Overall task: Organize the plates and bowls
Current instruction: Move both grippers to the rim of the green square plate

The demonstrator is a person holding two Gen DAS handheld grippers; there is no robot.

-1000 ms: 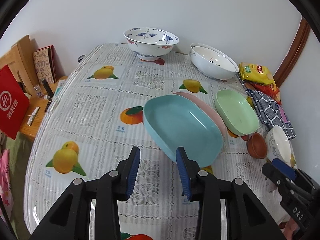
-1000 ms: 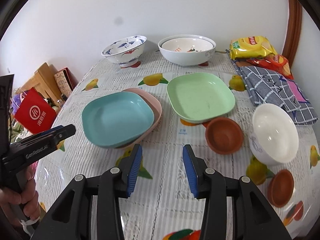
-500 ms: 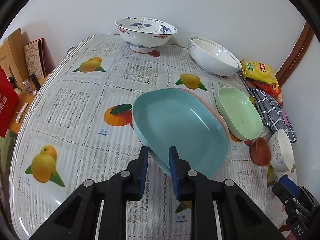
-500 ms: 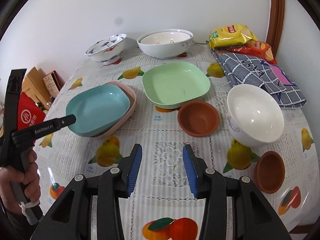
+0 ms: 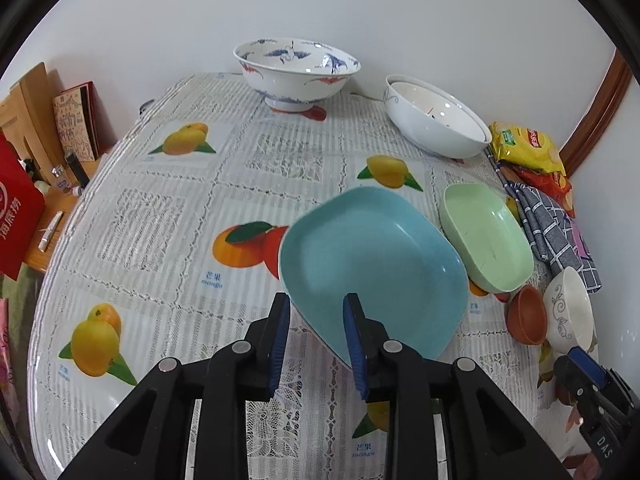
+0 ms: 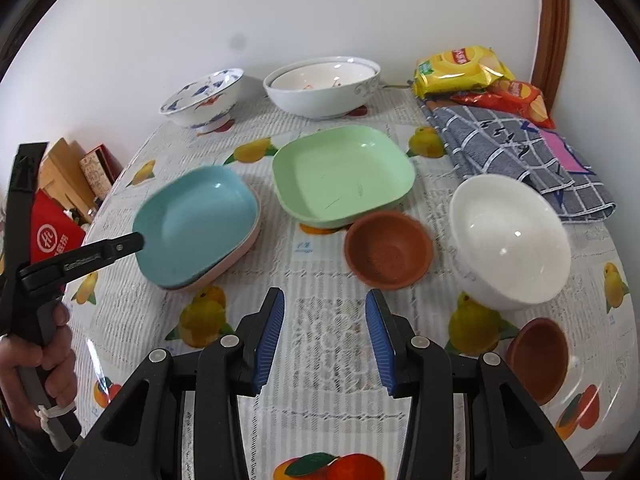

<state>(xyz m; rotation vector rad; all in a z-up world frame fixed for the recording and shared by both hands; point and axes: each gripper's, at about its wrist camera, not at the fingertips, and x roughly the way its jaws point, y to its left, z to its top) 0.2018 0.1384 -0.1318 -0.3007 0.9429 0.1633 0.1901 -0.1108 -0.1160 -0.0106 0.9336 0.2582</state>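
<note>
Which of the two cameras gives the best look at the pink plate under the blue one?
The right wrist view: the pink plate shows as a rim along the blue plate's right and near edges. In the left wrist view the blue plate covers it almost completely.

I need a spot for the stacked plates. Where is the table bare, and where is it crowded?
Bare cloth lies left of the blue plate, back toward the patterned bowl, and near the right gripper. Crowded: green plate, brown bowl and white bowl sit close together.
</note>
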